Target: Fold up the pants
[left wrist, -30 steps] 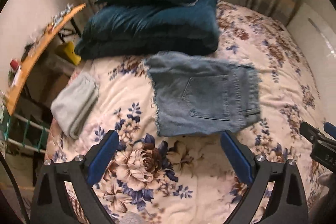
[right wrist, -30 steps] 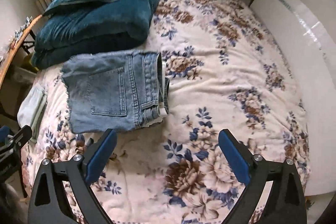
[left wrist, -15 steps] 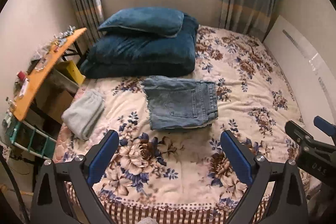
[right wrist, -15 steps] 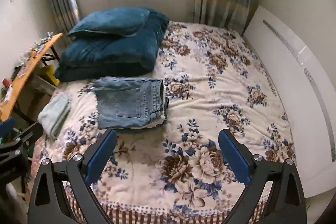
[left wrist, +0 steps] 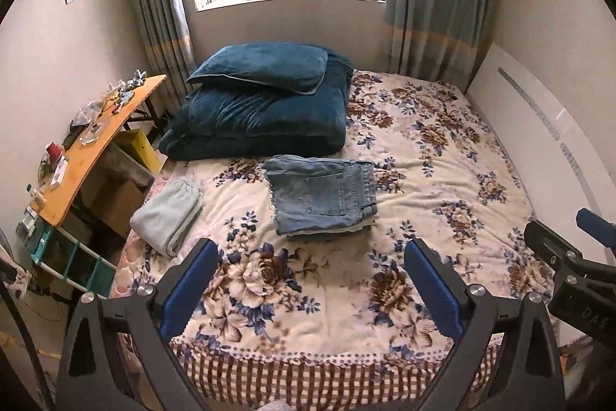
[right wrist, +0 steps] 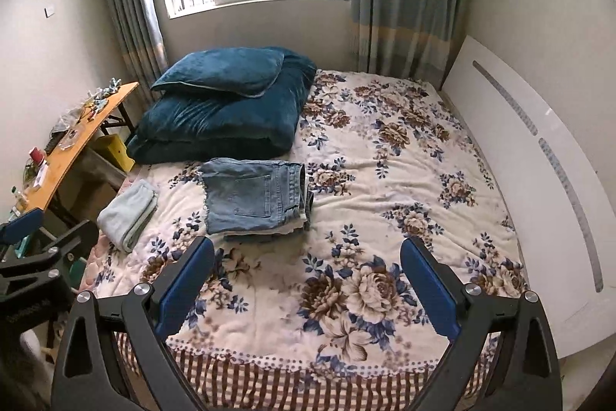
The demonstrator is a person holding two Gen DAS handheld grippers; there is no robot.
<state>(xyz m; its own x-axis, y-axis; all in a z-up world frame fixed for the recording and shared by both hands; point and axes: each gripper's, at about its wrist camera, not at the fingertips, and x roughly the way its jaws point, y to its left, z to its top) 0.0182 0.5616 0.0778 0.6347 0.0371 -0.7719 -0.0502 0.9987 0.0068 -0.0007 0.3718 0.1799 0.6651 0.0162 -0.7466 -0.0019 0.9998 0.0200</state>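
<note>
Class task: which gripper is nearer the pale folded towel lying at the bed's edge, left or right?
Left. The left gripper hovers just off the bed's foot near the towel; the right gripper is further along, beyond the folded jeans.

faded blue jeans (left wrist: 323, 195) on cream floral bedspread (left wrist: 442, 156).

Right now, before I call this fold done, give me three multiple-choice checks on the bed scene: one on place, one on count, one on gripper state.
1. Where do the folded jeans lie?
A. on the orange desk
B. on the floral bedspread, in front of the blue duvet
C. on the blue pillow

2. How many folded garments are on the bed?
A. one
B. two
C. four

3. The left hand-held gripper and right hand-held gripper are:
A. both open, empty
B. both shut on denim
C. one holding the towel

Answers: 1 B, the jeans rest on the flowers; 2 B, the jeans plus the pale folded cloth; 3 A, the jaws are spread, with nothing between them.
</note>
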